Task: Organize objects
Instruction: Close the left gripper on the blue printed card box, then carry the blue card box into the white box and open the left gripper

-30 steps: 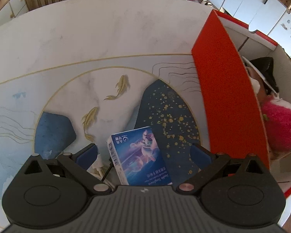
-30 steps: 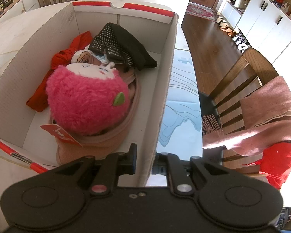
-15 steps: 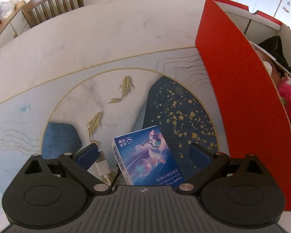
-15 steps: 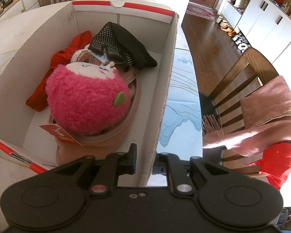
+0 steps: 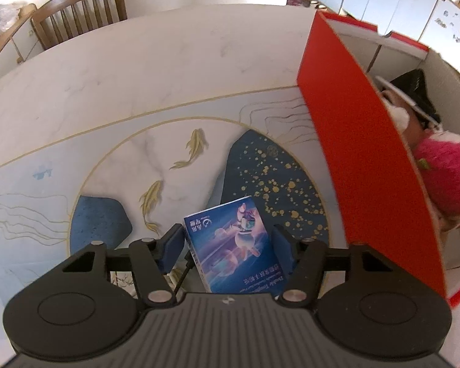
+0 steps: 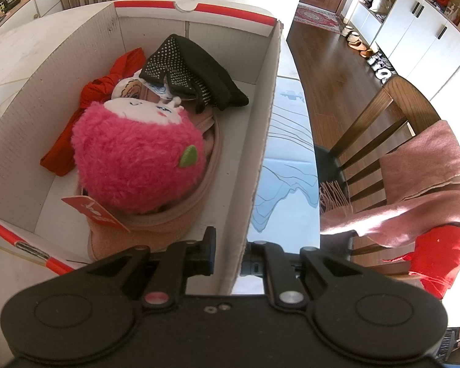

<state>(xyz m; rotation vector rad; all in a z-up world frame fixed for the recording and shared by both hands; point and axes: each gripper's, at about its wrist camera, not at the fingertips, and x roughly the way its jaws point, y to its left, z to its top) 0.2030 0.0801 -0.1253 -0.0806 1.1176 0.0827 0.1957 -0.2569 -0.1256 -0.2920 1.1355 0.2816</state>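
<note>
A blue packet with a cartoon print (image 5: 233, 245) stands tilted on the painted tabletop (image 5: 138, 92). My left gripper (image 5: 227, 240) straddles it, jaws closing, and both blue pads meet its sides. To its right stands the red-and-white cardboard box (image 5: 362, 165). My right gripper (image 6: 230, 254) is shut on that box's right wall (image 6: 260, 153), one finger inside and one outside. In the box lie a pink plush toy (image 6: 138, 159), a black studded cloth (image 6: 193, 73), a red cloth (image 6: 107, 86) and a beige item under the plush.
A thin black cable (image 5: 181, 273) shows beside the packet, under my left finger. A wooden chair (image 5: 79, 12) stands at the table's far side. Another chair (image 6: 383, 128) draped with a pink scarf (image 6: 429, 178) is right of the box, past the table edge.
My left gripper's jaws have closed in from wide apart until they touch the blue packet's sides. The right gripper and the box have not moved.
</note>
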